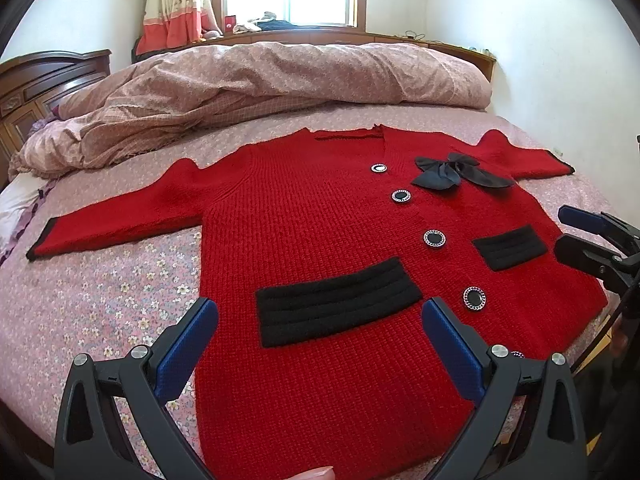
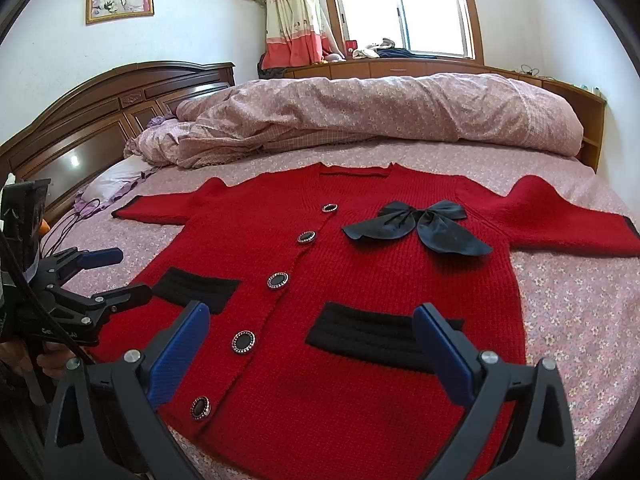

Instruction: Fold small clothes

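A red knit cardigan (image 1: 320, 216) lies flat, front up, on the bed, sleeves spread to both sides; it also shows in the right wrist view (image 2: 360, 272). It has black pocket bands (image 1: 338, 302), several black buttons and a black bow (image 2: 416, 226) near the collar. My left gripper (image 1: 320, 320) is open and empty, hovering over the hem's left half. My right gripper (image 2: 312, 324) is open and empty above the hem's right half. The right gripper also shows at the right edge of the left wrist view (image 1: 576, 236).
The bed has a pink floral sheet (image 1: 112, 288). A rumpled pink duvet (image 1: 260, 80) lies along the far side, behind the collar. A dark wooden headboard (image 2: 100, 120) stands at the left. Cables (image 2: 76, 216) lie near the pillow. A window ledge with clutter is behind.
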`<state>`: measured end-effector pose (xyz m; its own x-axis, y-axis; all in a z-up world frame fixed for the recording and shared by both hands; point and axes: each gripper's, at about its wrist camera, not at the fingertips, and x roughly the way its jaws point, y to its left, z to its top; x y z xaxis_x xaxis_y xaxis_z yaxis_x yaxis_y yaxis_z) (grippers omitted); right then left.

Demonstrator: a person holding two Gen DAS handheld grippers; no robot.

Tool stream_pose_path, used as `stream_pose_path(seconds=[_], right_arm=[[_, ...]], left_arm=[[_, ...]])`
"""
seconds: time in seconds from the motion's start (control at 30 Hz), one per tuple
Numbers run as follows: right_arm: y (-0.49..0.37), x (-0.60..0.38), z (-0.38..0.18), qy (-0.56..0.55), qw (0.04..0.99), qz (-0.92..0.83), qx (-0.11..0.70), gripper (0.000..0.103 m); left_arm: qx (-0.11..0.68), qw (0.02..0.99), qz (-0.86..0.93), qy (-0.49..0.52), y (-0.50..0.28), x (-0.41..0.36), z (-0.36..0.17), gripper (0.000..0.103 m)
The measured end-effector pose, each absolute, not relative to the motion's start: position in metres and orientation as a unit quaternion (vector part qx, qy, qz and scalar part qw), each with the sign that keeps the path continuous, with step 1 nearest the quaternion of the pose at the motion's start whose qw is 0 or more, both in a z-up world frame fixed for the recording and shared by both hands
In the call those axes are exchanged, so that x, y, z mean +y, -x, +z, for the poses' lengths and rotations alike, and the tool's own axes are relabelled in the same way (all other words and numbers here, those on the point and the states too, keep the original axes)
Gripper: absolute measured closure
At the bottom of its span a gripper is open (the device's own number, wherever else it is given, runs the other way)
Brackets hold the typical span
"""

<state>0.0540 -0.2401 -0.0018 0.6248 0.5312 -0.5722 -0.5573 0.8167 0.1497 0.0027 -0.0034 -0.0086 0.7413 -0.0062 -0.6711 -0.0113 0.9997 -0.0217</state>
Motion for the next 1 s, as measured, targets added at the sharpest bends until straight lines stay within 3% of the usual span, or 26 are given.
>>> stream_pose_path(seconds=[1.0], right_arm=[[-0.0549, -0.2365, -0.0056, 0.022, 0.900, 0.304, 0.313, 0.000]], left_arm=[[0.363, 0.932, -0.003, 0.013, -0.0050, -0.0026, -0.0084, 0.004]])
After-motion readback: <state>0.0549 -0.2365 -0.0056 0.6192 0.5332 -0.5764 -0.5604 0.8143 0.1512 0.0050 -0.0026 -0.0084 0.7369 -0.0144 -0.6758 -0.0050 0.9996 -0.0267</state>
